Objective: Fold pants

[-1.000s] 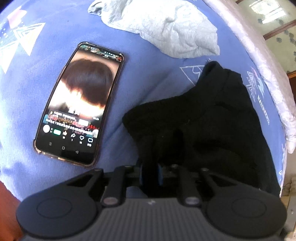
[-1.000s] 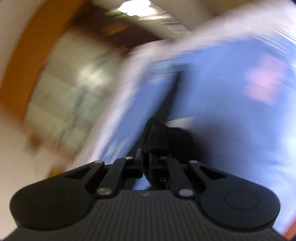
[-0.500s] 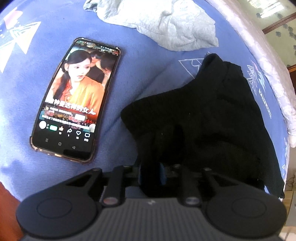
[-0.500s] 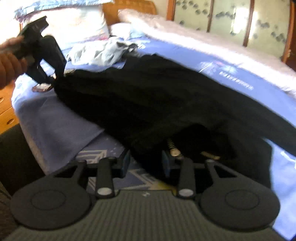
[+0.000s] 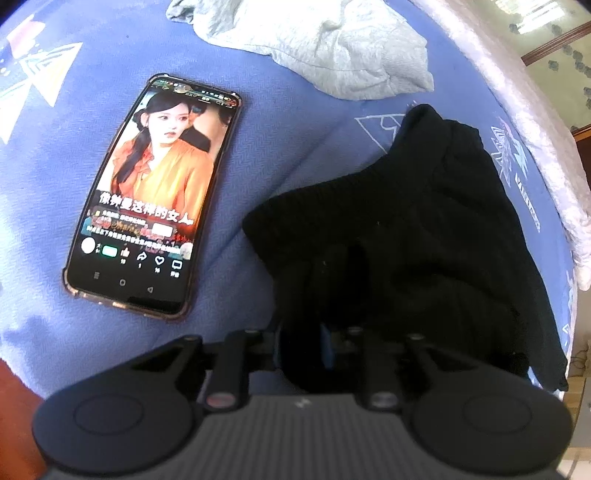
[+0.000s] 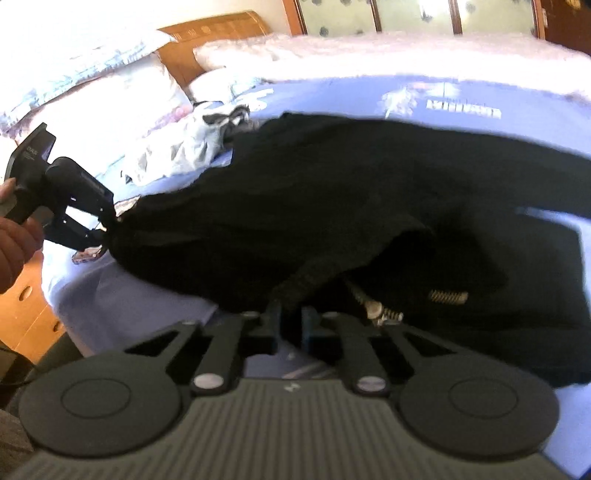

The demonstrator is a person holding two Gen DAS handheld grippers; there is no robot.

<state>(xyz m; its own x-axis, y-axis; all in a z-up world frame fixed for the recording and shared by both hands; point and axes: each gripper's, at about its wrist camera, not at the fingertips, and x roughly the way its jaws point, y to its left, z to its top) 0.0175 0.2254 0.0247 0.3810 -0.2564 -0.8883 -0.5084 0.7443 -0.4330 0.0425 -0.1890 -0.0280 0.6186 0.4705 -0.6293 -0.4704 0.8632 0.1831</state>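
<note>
Black pants [image 5: 424,229] lie across a blue bedsheet [image 5: 258,122]. My left gripper [image 5: 306,343] is shut on one end of them, with bunched black cloth filling the gap between its fingers. In the right wrist view the pants [image 6: 332,192] stretch from left to right, with a metal zipper [image 6: 376,308] showing near the front. My right gripper [image 6: 291,325] is shut on a raised fold of the black cloth beside that zipper. The left gripper [image 6: 105,230] shows at the far left of that view, pinching the pants' other end, held by a hand [image 6: 14,240].
A phone [image 5: 155,199] with a video playing lies on the sheet left of the pants. A crumpled grey garment [image 5: 332,48] sits beyond it. Pillows [image 6: 110,88] and a wooden headboard [image 6: 214,33] stand at the back. A white blanket [image 6: 406,51] runs along the bed's far side.
The right gripper swung in over the bed, stood open around the pants' edge, and has now closed on a fold of cloth. The left gripper kept its grip and stayed put.
</note>
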